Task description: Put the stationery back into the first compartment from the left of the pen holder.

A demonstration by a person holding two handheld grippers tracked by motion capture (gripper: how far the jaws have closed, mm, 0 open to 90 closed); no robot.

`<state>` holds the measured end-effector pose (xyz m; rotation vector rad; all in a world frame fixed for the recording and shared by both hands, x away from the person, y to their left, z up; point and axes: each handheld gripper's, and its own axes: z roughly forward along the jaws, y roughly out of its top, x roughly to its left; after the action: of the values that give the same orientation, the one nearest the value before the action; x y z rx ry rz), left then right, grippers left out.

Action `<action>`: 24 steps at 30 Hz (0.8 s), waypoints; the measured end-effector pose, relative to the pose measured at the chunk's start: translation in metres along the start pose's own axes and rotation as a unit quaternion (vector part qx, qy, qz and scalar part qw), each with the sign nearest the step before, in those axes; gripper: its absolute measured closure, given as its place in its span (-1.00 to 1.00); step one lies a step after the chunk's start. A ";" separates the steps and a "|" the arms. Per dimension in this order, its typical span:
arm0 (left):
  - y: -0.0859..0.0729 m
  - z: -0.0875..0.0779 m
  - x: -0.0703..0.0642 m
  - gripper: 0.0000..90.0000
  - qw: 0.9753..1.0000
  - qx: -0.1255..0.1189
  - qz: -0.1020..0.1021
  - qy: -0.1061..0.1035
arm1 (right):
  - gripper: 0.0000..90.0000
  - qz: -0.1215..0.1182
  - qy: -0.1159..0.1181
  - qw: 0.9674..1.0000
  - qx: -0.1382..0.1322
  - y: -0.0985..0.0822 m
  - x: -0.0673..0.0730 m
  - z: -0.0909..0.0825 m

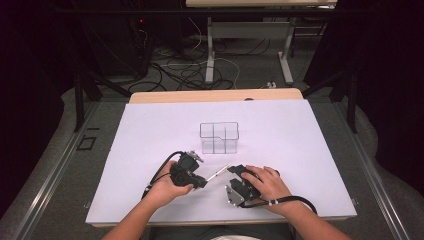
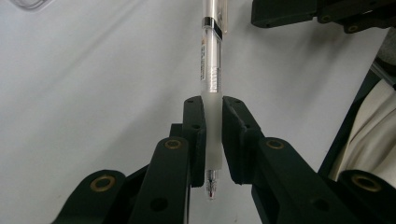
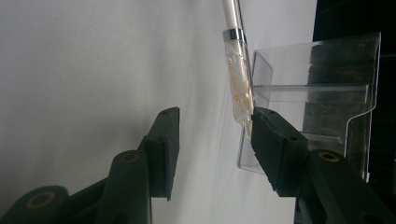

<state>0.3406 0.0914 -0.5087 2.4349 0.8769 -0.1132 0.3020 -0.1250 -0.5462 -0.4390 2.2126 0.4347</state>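
clear organiser (image 1: 219,137) beyond pen (image 1: 218,174), white table (image 1: 300,150)

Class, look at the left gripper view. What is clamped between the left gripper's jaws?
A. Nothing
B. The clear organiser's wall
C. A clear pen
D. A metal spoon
C: the left gripper is shut on the frosted grip of the clear pen, tip toward the camera.
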 end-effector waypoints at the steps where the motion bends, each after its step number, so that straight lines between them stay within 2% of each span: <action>1: 0.000 0.000 -0.001 0.79 1.000 -0.001 -0.001 -0.002 | 0.17 -0.004 0.000 1.000 0.000 0.000 0.000 0.000; 4: 0.001 0.002 -0.002 0.79 1.000 -0.001 0.000 -0.007 | 0.21 -0.013 0.002 1.000 0.000 0.002 0.001 0.001; 5: 0.001 0.002 -0.002 0.79 1.000 -0.002 -0.001 -0.009 | 0.22 -0.018 -0.005 1.000 0.004 0.002 0.002 0.001; 6: 0.001 0.002 -0.002 0.79 1.000 -0.002 -0.001 -0.010 | 0.23 -0.020 0.008 1.000 0.005 0.003 0.002 0.001; 7: 0.001 0.003 -0.003 0.79 1.000 -0.001 -0.002 -0.011 | 0.25 -0.020 -0.003 1.000 -0.010 0.002 0.003 0.004; 8: 0.001 0.003 -0.004 0.79 1.000 -0.001 -0.003 -0.011 | 0.26 -0.034 0.008 0.999 0.029 0.005 0.001 -0.002; 9: 0.001 0.004 -0.004 0.79 1.000 0.000 -0.003 -0.011 | 0.26 -0.033 0.012 0.999 0.010 0.005 0.002 0.001; 10: 0.002 0.004 -0.005 0.79 1.000 0.000 -0.005 -0.013 | 0.27 -0.032 0.001 0.999 0.001 0.004 0.003 0.002; 11: 0.002 0.004 -0.004 0.79 1.000 0.002 0.003 -0.013 | 0.27 -0.035 -0.003 0.999 0.000 0.004 0.003 0.002; 12: 0.002 0.005 -0.005 0.79 1.000 -0.001 0.001 -0.014 | 0.27 -0.041 0.007 0.999 0.010 0.005 0.002 0.001; 14: 0.003 0.005 -0.006 0.79 1.000 0.000 0.002 -0.017 | 0.28 -0.041 0.003 0.999 0.010 0.006 0.004 0.001; 15: 0.003 0.006 -0.007 0.79 1.000 0.000 -0.001 -0.021 | 0.28 -0.049 -0.007 0.999 0.002 0.007 0.004 0.002; 16: 0.004 0.006 -0.007 0.79 1.000 0.002 0.000 -0.021 | 0.29 -0.050 -0.010 0.999 0.006 0.008 0.004 0.001; 17: 0.004 0.007 -0.008 0.79 1.000 0.002 0.005 -0.022 | 0.30 -0.049 -0.008 0.999 0.001 0.008 0.004 0.002; 18: 0.004 0.008 -0.009 0.79 1.000 0.002 0.001 -0.026 | 0.31 -0.049 0.000 0.999 0.004 0.009 0.005 0.002; 19: 0.005 0.008 -0.009 0.79 1.000 0.002 0.002 -0.027 | 0.33 -0.056 -0.007 0.998 0.000 0.009 0.005 0.003; 20: 0.005 0.009 -0.010 0.79 1.000 0.002 -0.001 -0.028 | 0.35 -0.051 0.006 0.999 0.011 0.010 0.006 0.002; 24: 0.006 0.011 -0.013 0.79 0.999 0.000 0.001 -0.035 | 0.41 -0.061 0.006 0.998 0.004 0.012 0.005 0.002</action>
<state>0.3357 0.0743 -0.5122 2.4154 0.8443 -0.1964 0.2952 -0.1140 -0.5495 -0.5706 2.1845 0.3571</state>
